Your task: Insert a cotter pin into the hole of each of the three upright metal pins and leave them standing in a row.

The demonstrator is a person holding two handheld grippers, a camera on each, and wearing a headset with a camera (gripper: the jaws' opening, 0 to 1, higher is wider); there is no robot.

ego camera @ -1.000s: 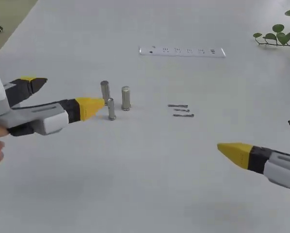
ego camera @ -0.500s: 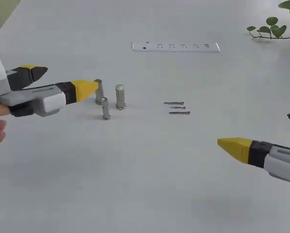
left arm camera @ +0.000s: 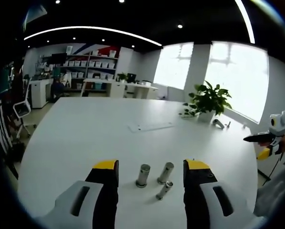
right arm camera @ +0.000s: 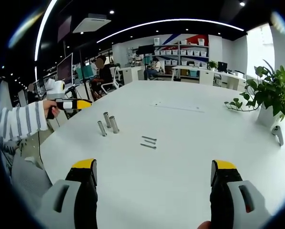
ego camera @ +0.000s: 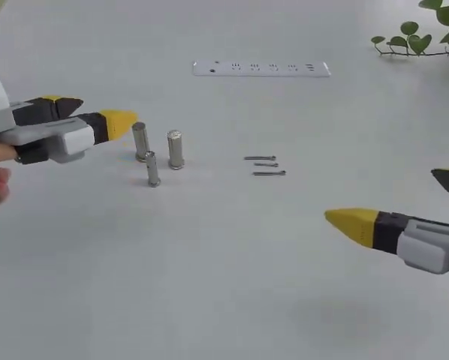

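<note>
Three short metal pins stand upright in a tight cluster, one at the rear left [ego camera: 140, 141], one at the rear right [ego camera: 175, 148] and one in front [ego camera: 152, 169]. Three cotter pins [ego camera: 266, 165] lie flat to their right. My left gripper [ego camera: 97, 112] hovers open just left of the cluster, its yellow fingertip [ego camera: 121, 122] close beside the rear-left pin. The left gripper view looks between open jaws at the pins [left arm camera: 143, 175]. My right gripper [ego camera: 390, 196] is open at the near right, well short of the cotter pins [right arm camera: 148, 142]. Both hold nothing.
A white power strip [ego camera: 260, 69] lies at the far side of the white table [ego camera: 224, 285]. A trailing plant [ego camera: 423, 34] sits at the far right, and a potted plant [right arm camera: 271, 102] stands there in the right gripper view. Desks, shelves and people lie beyond.
The left gripper has drawn back to the left, from overlapping the pin cluster to just beside it. The head camera has shifted. The right gripper is almost unmoved.
</note>
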